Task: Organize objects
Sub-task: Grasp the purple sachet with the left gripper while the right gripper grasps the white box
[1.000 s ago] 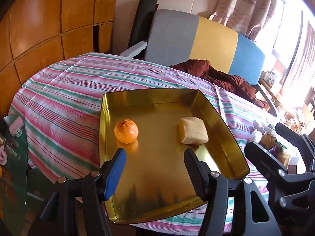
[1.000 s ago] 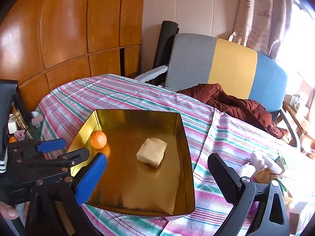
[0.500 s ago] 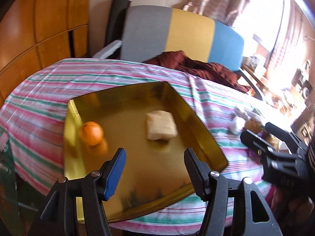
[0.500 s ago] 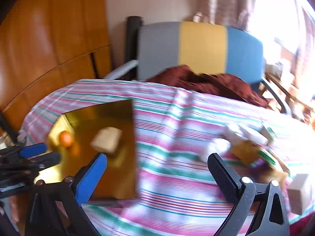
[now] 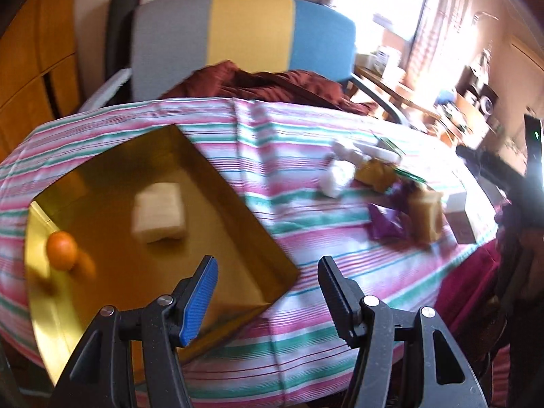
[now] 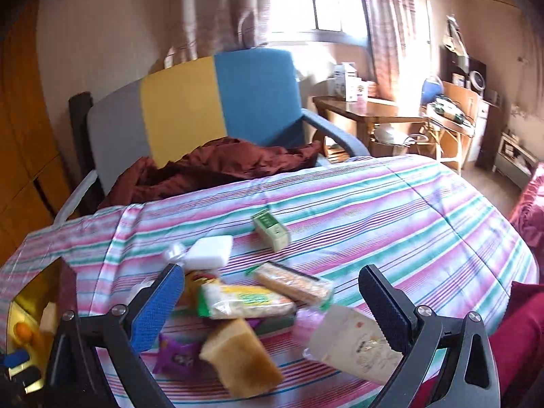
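tray: gold tray (image 5: 258, 224) sat on the striped worktop (image 5: 306, 231), holding an orange (image 5: 61, 250) by its left wall and a pale block (image 5: 158, 212) mid-floor. Probably the collection bin, given two items already in it.
pile: loose items lay right of the tray, well apart from it, none sorted yet.
pile contents: bread slice (image 6: 241, 360), purple wrapper (image 6: 176, 357), rice-cake pack (image 6: 244, 301), cracker pack (image 6: 292, 284), white sponge (image 6: 209, 251), green carton (image 6: 270, 229), white pouch (image 6: 350, 340). Bunched, some overlapping.
left gripper: left gripper (image 5: 265, 292) hovered over the tray's near right corner, jaws spread, nothing between them. Looked parked there to leave the pile free.
right gripper: right gripper (image 6: 268, 309) aimed at the pile, right of the tray, jaws spread wide and empty. Rice-cake pack and bread slice sat between the pads in view, so likely the next pick; can't tell which.
risk: packs overlapped, so a grab could drag a neighbour along.
blur: left view was smeared, fine detail on the pile unreadable from there.
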Demonstrator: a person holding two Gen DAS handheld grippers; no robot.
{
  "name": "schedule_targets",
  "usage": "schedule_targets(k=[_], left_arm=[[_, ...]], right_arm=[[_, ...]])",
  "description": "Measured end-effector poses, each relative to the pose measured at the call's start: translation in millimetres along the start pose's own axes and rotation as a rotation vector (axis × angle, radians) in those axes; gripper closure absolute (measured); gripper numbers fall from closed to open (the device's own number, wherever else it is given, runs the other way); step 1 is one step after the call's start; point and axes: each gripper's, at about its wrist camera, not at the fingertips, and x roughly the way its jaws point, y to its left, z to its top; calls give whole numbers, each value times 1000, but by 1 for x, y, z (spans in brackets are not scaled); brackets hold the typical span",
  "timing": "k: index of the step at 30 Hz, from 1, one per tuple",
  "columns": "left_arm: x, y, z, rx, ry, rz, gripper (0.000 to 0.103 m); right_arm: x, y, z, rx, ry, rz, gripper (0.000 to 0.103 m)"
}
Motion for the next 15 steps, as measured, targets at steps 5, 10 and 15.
schedule_targets(k=[5, 10, 15], left_arm=[[22, -43, 12, 89, 29, -59, 41], [50, -87, 20, 193, 52, -88, 36], [75, -127, 20, 373, 93, -107, 27]], right_arm=[[12, -48, -1, 172, -19, -19, 0], [20, -68, -3, 300, 22, 22, 0], [27, -69, -5, 315, 62, 53, 0]])
